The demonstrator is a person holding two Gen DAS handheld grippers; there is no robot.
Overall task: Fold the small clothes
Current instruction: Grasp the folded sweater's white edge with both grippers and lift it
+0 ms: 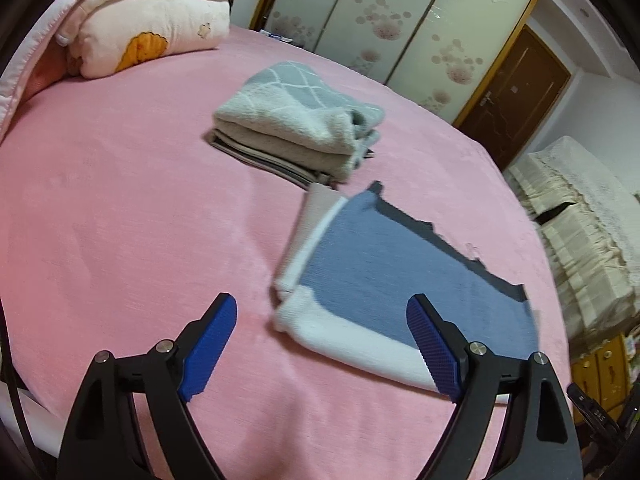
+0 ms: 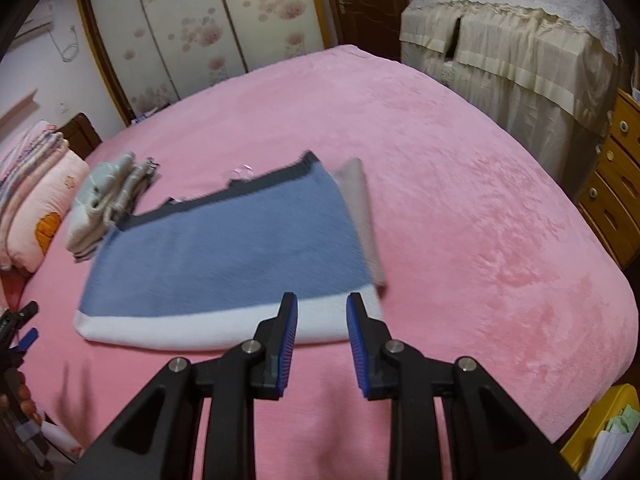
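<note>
Both empty: left hand-held gripper [image 1: 322,346] gapes, right hand-held gripper [image 2: 322,330] half-open beside the sweater [image 2: 224,252]; its thick white hem [image 2: 192,326] might slip.

On the pink bed [image 2: 460,200] a blue knitted garment [image 2: 228,248] lies spread flat, a white band along its near edge and a dark trim along its far one. A grey strip of cloth [image 2: 360,216] sticks out along its right side. The right gripper [image 2: 322,340] hangs just over the white band, its blue-padded jaws parted with nothing between them. To the left, touching the garment's far corner, sits a stack of folded clothes [image 2: 104,204], with a pink pillow [image 2: 44,216] beyond it.
</note>
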